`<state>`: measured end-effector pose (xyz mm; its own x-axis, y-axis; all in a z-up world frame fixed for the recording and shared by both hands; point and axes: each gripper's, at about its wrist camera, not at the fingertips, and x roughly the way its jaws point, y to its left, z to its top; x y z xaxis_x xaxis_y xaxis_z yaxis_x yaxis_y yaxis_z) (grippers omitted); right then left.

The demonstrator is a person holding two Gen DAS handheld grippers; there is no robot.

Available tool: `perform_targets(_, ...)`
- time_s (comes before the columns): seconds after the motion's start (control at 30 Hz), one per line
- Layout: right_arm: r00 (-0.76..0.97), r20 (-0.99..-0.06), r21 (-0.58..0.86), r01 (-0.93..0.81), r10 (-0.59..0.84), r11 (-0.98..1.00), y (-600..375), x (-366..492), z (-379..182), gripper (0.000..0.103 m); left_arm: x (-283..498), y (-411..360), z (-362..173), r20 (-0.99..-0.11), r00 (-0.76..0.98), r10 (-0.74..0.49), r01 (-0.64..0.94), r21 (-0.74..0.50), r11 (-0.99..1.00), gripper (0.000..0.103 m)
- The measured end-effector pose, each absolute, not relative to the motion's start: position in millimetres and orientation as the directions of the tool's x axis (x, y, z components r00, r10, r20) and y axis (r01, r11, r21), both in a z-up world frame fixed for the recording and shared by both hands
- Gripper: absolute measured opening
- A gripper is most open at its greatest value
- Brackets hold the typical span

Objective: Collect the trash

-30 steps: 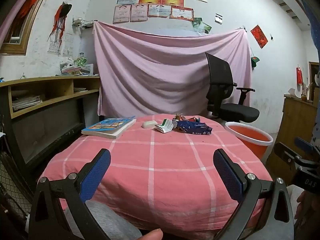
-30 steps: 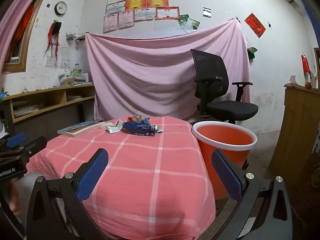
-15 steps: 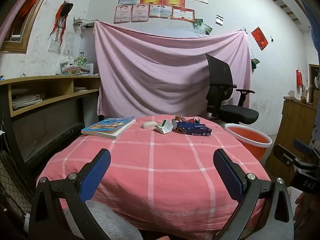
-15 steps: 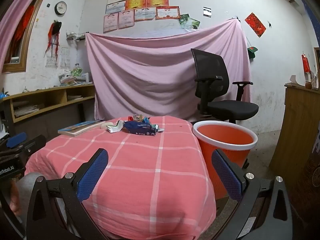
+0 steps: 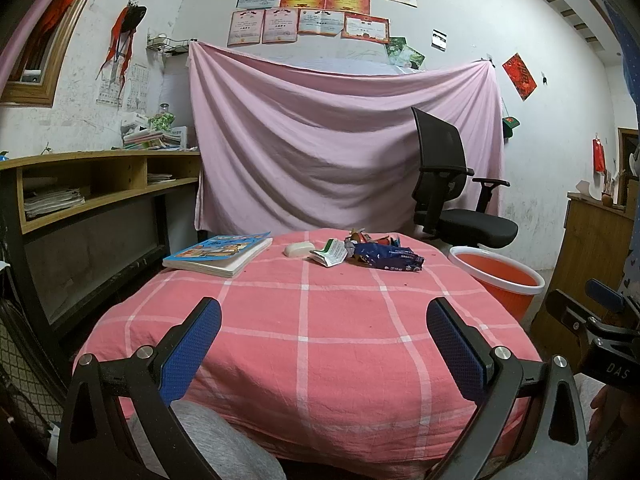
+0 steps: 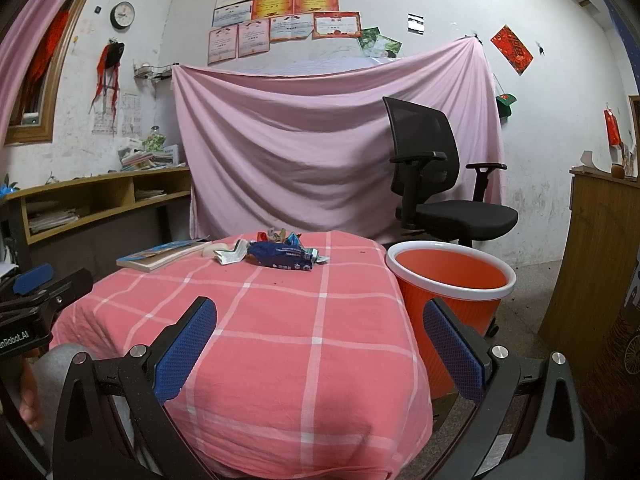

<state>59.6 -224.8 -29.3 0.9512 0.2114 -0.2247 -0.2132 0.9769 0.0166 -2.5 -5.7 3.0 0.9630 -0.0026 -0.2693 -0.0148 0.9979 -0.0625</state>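
A pile of trash lies at the far side of the table: a crumpled dark blue wrapper (image 5: 387, 257) (image 6: 280, 256), a folded white and green packet (image 5: 330, 253) (image 6: 229, 254), and small colourful scraps (image 6: 280, 235) behind them. An orange bin (image 5: 498, 280) (image 6: 450, 284) with a white rim stands on the floor right of the table. My left gripper (image 5: 322, 338) hovers open over the table's near edge, well short of the trash. My right gripper (image 6: 320, 336) is open too, at the table's near right corner beside the bin. Nothing is held.
The table wears a pink checked cloth (image 5: 312, 340). On it lie a book (image 5: 220, 254) at far left and a white soap-like bar (image 5: 299, 249). A black office chair (image 6: 436, 188) stands behind the bin, shelves (image 5: 88, 192) on the left, a wooden cabinet (image 6: 600, 248) on the right.
Both views have shifted very slightly, with the table sitting a touch lower in the left wrist view. The grippers stay open and the trash has not moved.
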Motion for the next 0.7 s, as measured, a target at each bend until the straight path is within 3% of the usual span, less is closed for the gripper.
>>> perform_targets(0.7,0.951,-0.225,0.015,-0.212,0.21,0.977,-224.0,59.2,-29.3,0.103,-2.2,-0.2,4.1,-0.27,0.963,-0.001,-0.017,-0.065,0.998,0.1)
